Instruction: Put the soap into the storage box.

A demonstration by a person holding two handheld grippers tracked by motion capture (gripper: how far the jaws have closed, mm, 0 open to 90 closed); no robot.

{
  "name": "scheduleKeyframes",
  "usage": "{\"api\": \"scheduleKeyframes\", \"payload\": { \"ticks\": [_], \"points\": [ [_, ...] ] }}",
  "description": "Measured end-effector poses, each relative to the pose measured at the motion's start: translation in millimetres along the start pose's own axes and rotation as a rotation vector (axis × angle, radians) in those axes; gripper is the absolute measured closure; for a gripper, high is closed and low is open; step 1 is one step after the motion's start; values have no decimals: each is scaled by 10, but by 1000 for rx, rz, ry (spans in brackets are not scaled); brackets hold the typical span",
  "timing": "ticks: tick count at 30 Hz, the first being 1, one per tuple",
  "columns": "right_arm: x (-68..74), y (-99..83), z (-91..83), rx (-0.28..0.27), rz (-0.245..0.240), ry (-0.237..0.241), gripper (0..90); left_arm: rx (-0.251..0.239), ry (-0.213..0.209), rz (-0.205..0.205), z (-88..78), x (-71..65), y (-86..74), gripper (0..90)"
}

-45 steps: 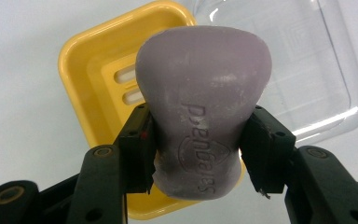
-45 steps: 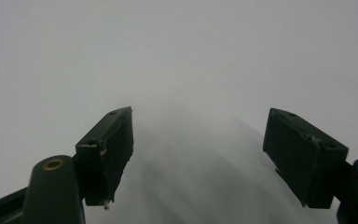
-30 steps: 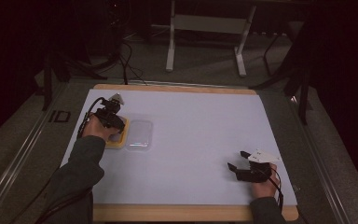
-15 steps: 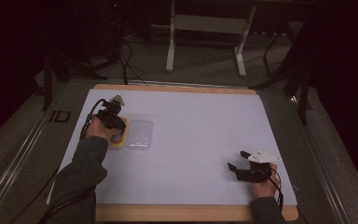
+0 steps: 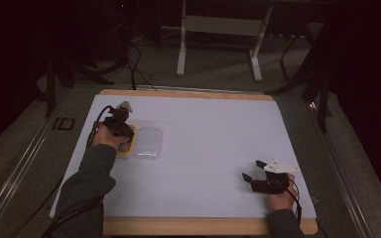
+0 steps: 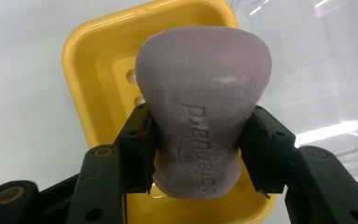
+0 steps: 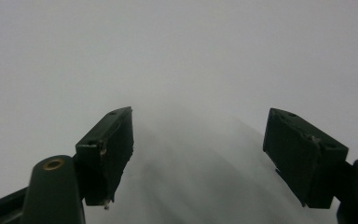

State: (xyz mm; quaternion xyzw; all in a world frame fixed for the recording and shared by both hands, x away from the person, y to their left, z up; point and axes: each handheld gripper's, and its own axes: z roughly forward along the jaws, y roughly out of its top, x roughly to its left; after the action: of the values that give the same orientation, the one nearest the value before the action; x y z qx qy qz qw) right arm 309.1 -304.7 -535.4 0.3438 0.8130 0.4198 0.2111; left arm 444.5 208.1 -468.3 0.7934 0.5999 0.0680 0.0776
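Note:
A mauve bar of soap (image 6: 204,112) with embossed lettering is clamped between the jaws of my left gripper (image 6: 200,154), just above a yellow soap dish (image 6: 102,60). In the high view the left gripper (image 5: 120,130) hovers over that dish (image 5: 128,148) at the table's left. A clear plastic lid (image 5: 148,143) lies flat right beside the dish; its glossy surface (image 6: 317,70) shows next to the soap. My right gripper (image 5: 252,173) rests at the front right with its jaws wide apart (image 7: 198,154) over bare white table.
The white table top (image 5: 213,134) has a wooden edge at front and back. A metal rail runs along the left side, and a desk frame stands on the floor beyond the far edge.
The left hand has shifted slightly over the dish with the soap in its jaws. The right gripper has stayed still.

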Motion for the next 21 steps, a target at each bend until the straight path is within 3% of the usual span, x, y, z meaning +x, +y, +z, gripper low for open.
{"api": "scheduleKeyframes", "payload": {
  "ticks": [21],
  "points": [
    [2, 1, 1, 2, -1, -1, 240, 30, 9, -36, 72, 53, 8, 495]
  ]
}}
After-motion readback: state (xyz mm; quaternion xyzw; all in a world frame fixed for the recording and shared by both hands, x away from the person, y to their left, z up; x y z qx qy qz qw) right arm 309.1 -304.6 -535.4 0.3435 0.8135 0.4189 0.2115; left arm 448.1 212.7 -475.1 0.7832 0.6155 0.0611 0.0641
